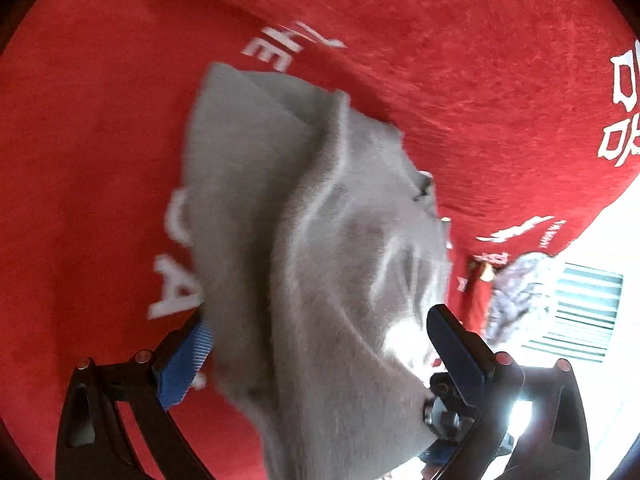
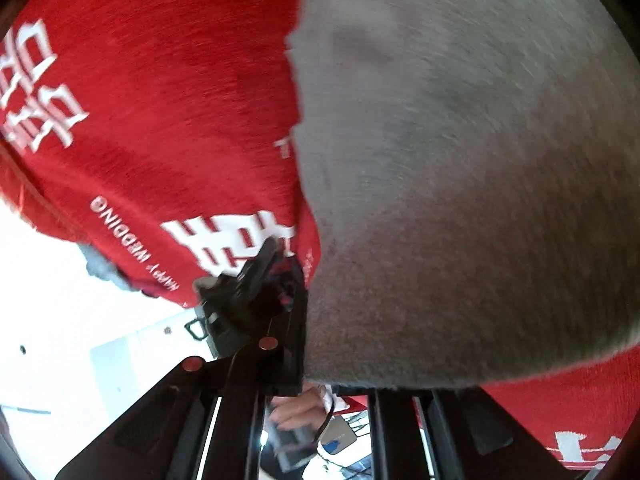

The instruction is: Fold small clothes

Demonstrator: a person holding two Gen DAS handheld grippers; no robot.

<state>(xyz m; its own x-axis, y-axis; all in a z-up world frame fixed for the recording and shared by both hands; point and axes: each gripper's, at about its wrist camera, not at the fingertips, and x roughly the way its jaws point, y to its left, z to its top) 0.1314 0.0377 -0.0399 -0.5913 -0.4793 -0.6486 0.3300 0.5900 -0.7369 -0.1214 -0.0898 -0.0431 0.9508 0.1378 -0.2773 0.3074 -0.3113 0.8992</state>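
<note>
Under everything you have a red cloth point(image 1: 460, 60) with white lettering, spread out and filling most of both views. On it lies the grey garment point(image 1: 320, 220), a soft, fuzzy piece, bunched and creased rather than flat; in your left view its far end rests on the red cloth while the near end rises toward the camera.

Your left gripper point(image 1: 320, 336) stands spread wide, with the grey garment hanging between its fingers; the blue ribbed pad point(image 1: 188, 364) on the left side sits just beside the fabric's edge, and you cannot tell whether it touches.

In your right view the grey garment point(image 2: 460, 180) covers the whole right half, very close to the lens. Your right gripper point(image 2: 298, 300) is pressed together and seems to pinch the garment's edge, though the fabric hides one finger. The view is blurred.
</note>
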